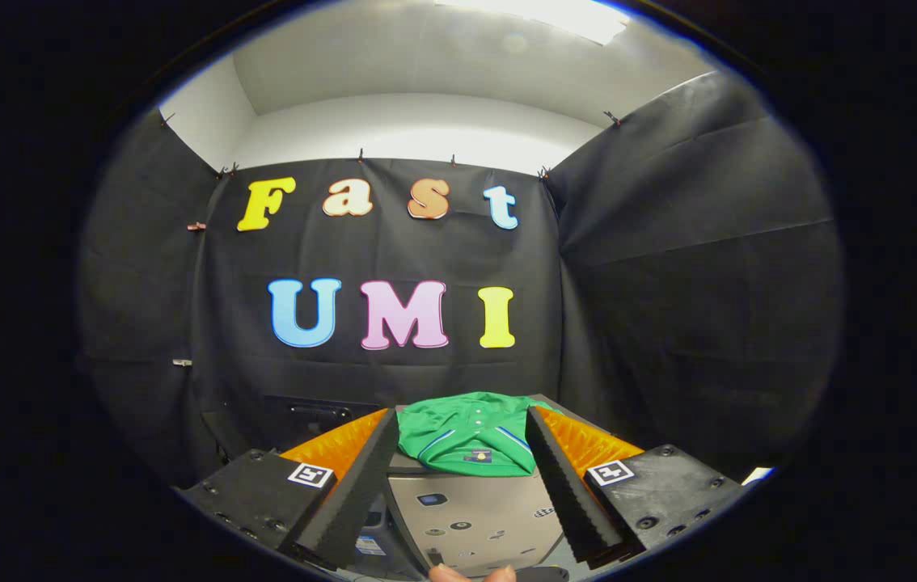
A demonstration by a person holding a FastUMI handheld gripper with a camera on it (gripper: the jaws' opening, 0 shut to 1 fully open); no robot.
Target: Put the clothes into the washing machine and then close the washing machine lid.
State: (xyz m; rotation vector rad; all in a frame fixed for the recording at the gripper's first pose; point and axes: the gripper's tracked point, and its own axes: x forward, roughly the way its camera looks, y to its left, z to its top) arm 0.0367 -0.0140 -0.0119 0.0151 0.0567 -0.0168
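Note:
A folded green shirt (pixel 466 440) with blue and white trim lies on the far part of a grey washing machine top (pixel 466 513). My gripper (pixel 462 415) is open, its two black ribbed fingers (pixel 357 485) spread wide on either side of the shirt. The shirt sits between the fingertips and just below them, and neither finger touches it. Nothing is held. I cannot tell from here whether the grey panel is the lid.
Small stickers dot the grey panel near me. A person's fingertips (pixel 471 574) show at the panel's near edge. A dark box (pixel 317 412) stands against the black cloth wall beyond the left finger. Cloth walls close in behind and to the right.

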